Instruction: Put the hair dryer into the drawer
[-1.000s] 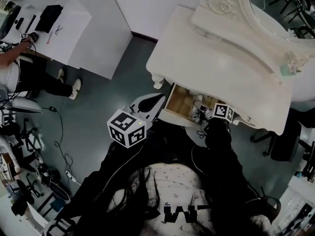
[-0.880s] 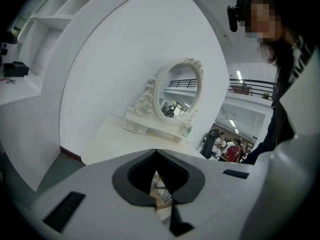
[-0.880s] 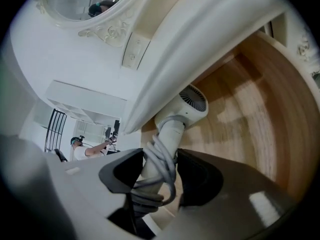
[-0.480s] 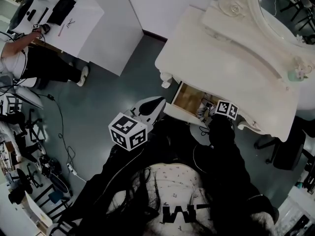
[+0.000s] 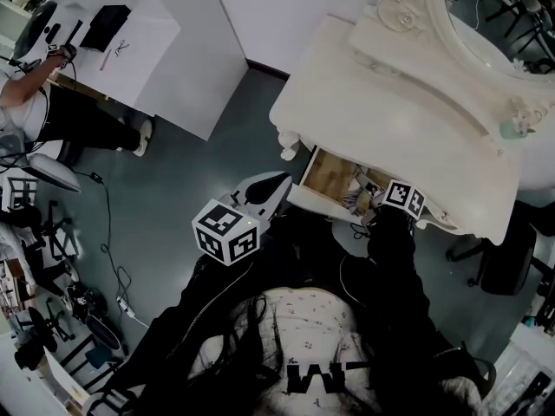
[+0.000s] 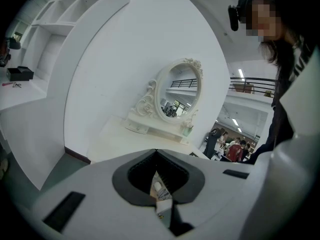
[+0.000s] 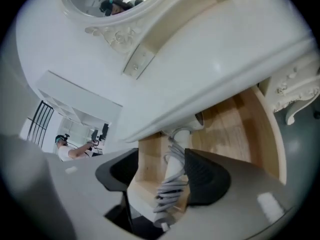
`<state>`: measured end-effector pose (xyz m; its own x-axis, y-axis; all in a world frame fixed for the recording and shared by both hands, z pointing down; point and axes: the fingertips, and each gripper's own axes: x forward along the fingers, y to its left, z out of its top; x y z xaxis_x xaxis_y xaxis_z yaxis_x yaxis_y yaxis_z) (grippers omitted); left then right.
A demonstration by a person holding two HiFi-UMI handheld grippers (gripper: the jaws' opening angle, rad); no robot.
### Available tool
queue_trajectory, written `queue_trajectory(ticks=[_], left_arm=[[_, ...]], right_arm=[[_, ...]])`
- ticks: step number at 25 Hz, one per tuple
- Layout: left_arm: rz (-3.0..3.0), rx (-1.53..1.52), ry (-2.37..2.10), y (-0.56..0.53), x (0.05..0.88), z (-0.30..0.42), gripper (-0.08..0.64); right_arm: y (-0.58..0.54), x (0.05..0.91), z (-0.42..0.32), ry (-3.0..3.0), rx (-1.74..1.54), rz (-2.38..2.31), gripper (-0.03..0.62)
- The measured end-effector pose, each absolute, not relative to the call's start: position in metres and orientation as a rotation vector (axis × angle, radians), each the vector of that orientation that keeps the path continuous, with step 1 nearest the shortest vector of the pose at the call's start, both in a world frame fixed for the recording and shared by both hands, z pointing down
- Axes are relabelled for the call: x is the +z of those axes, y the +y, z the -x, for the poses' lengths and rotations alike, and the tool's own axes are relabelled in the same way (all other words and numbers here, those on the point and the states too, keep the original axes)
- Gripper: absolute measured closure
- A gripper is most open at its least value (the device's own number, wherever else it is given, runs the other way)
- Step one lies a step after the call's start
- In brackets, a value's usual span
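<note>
Two just-opened right fingers (image 7: 204, 178), hair dryer (image 7: 174, 169) between

drawer (image 7: 235, 129): bare light wood, matt | dressing table (image 5: 390, 102): smooth white gloss | hair dryer (image 7: 173, 165): smooth white plastic

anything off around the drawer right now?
Yes: the hair dryer lies in the open drawer, but its cord-wrapped handle seems to jut past the front edge, between the jaws of the right claw, which have just been opening. It could block closing.
</note>
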<state>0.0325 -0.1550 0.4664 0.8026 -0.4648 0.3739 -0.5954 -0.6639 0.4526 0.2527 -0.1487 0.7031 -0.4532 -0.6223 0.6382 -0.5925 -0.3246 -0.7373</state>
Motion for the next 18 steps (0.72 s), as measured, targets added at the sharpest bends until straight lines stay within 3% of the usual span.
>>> queue_trajectory(ticks=[7,18], left_arm=[[-2.472,0.308,-0.654,-0.158,0.462,-0.048,0.577],[-2.566,0.326,-0.375,-0.155,0.456,-0.067,0.576]], right_arm=[[-0.143,0.604,-0.237,1.885,-1.641,1.536,0.310],[-0.115,0.509,-0.189,2.075,-1.188,1.769,0.311]])
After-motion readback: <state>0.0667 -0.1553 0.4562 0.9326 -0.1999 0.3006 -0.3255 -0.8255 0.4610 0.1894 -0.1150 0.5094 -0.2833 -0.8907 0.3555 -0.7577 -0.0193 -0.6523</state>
